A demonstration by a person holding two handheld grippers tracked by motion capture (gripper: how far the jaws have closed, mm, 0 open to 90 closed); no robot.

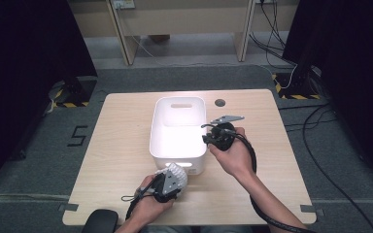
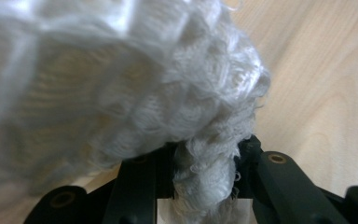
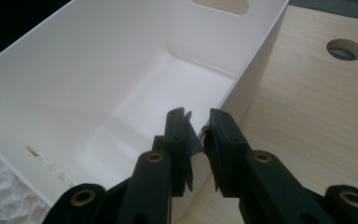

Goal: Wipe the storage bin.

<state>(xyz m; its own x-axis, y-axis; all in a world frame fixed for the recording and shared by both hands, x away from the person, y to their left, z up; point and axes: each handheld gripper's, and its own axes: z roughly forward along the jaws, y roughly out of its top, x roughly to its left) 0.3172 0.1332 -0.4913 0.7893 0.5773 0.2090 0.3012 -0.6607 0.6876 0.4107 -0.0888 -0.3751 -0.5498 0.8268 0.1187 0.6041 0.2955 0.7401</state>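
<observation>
A white plastic bin (image 1: pixel 154 127) stands in the middle of the wooden table (image 1: pixel 116 145). My left gripper (image 1: pixel 174 178) sits just in front of the bin's near wall, shut on a bunch of white fluffy mesh cloth (image 1: pixel 177 171). In the left gripper view the cloth (image 2: pixel 168 84) billows above the jaws of the left gripper (image 2: pixel 205 156), which pinch a twisted end of it. My right gripper (image 1: pixel 205 138) reaches the bin's right wall from the right. In the right gripper view the right gripper (image 3: pixel 196 121) straddles the bin's (image 3: pixel 98 70) rim, one jaw inside and one outside, clamped on the wall. The bin's floor looks bare.
A round cable hole (image 1: pixel 219 103) lies in the table behind the right hand, also visible as the hole (image 3: pixel 344 49) past the bin. A black rounded object (image 1: pixel 99 221) sits at the table's near left edge. Cables trail over the grey floor to the right.
</observation>
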